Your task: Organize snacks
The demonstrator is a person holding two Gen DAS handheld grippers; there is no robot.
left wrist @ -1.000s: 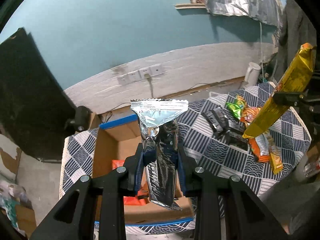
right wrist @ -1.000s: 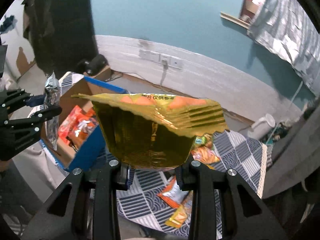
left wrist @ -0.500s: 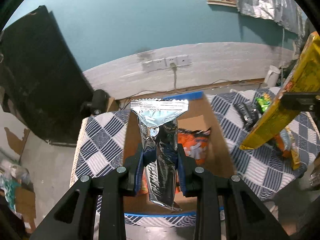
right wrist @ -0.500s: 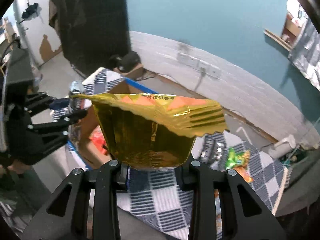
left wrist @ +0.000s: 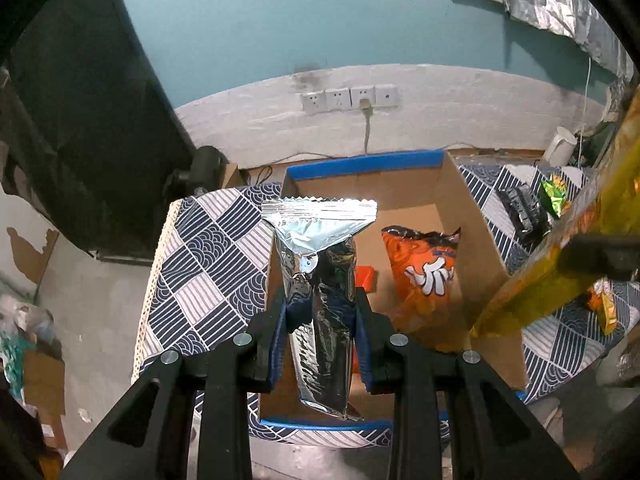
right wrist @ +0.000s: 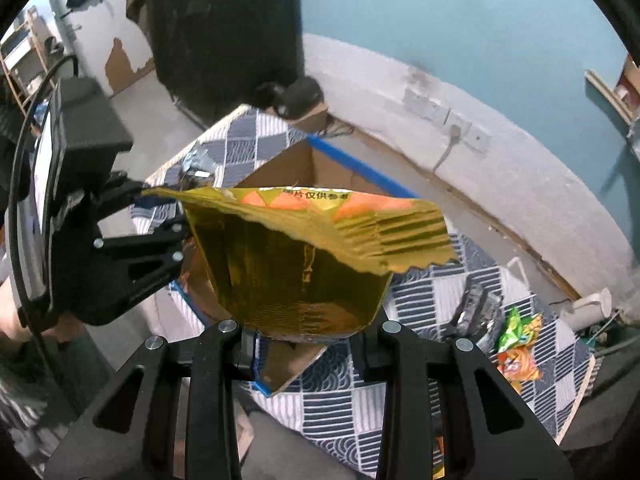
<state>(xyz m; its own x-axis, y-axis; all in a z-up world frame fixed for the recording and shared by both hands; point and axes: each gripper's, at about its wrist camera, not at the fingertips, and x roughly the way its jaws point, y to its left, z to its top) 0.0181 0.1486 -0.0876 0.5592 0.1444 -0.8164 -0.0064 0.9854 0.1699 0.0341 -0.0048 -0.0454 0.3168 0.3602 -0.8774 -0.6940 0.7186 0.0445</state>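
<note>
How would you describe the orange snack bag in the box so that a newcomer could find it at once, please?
Start at the open brown cardboard box with blue-taped edges on the blue-and-white patterned tablecloth. Inside, toward its right wall, lies a crinkled orange foil snack bag with bold white lettering. It is much larger than the small red packet beside it.

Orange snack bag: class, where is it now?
In the left wrist view, the orange snack bag lies inside the cardboard box, right of the held silver packet.
</note>
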